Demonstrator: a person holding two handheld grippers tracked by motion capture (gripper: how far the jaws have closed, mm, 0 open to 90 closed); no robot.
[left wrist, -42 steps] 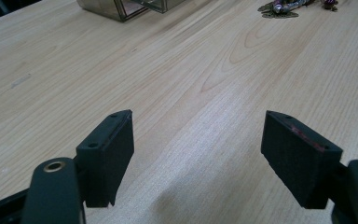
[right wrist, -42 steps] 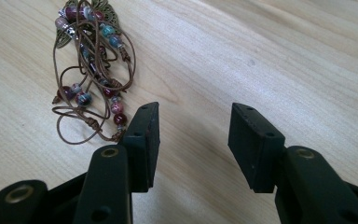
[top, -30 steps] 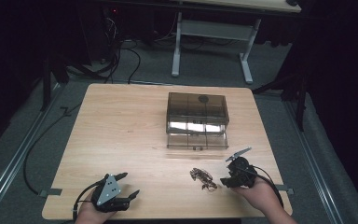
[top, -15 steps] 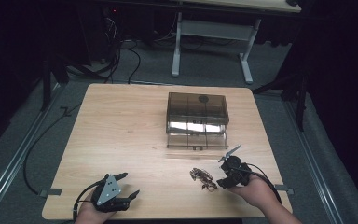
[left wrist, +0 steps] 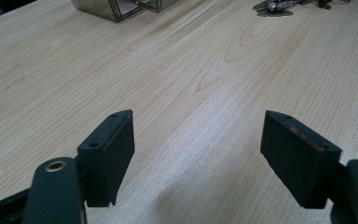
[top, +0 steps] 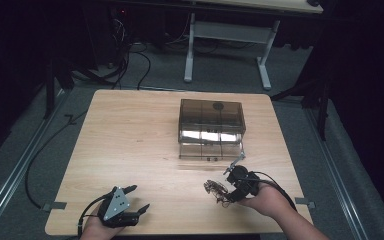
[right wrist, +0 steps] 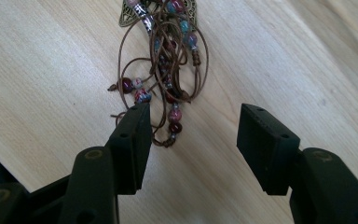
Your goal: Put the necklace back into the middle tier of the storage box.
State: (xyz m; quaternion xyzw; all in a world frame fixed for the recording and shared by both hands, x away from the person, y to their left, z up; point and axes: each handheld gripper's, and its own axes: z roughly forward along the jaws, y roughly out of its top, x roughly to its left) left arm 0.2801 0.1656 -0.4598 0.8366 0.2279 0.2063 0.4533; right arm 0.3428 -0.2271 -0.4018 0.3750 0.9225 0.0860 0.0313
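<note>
Grey carpet floor (top: pixel 145 70), dark surroundings, a white-legged desk (top: pixel 230 30) behind

A smoked-plastic drawer box (top: pixel 211 129) is sitting on the pale wooden worktop (top: pixel 130 135), a little toward three o'clock of its middle — its drawer fronts are facing six o'clock. Beyond the worktop's twelve o'clock edge, a white-legged table frame (top: pixel 227 47) is standing on grey carpet, with black cables (top: pixel 130 60) lying toward eleven o'clock — loosely tangled.
</note>
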